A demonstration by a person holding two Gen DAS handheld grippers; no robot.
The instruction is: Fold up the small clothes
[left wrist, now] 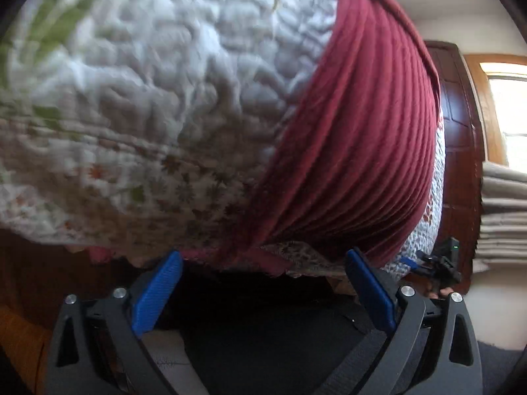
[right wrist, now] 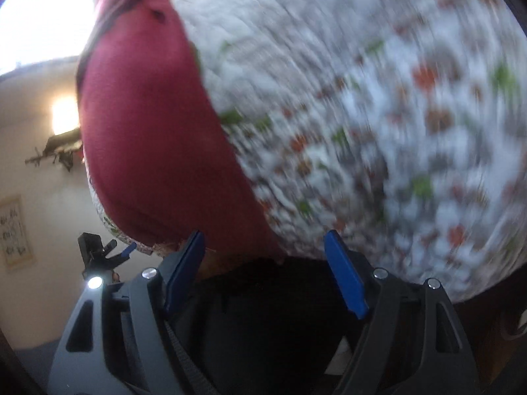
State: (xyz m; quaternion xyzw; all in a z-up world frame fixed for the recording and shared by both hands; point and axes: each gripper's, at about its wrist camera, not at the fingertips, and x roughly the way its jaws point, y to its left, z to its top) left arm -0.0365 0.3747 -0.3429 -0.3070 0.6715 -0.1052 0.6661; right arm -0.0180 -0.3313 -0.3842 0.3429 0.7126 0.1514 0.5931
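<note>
A maroon ribbed garment [left wrist: 355, 151] lies flat on a white floral quilt [left wrist: 148, 82], reaching the bed's near edge. My left gripper [left wrist: 263, 263] is open, blue pads apart, just off that edge below the garment's lower corner. In the right wrist view the same maroon garment [right wrist: 148, 131] lies on the quilt [right wrist: 378, 115], which is blurred. My right gripper [right wrist: 263, 247] is open too, at the bed edge by the garment's near hem, with nothing between its pads. Each view catches the other gripper small: the right gripper [left wrist: 441, 263], the left gripper [right wrist: 102, 250].
A dark wooden headboard or door [left wrist: 457, 138] and a bright window [left wrist: 507, 115] stand right of the bed, with stacked beige bedding [left wrist: 504, 210] below. In the right wrist view a lit wall lamp [right wrist: 64, 115] and a framed picture [right wrist: 14, 230] hang on a cream wall.
</note>
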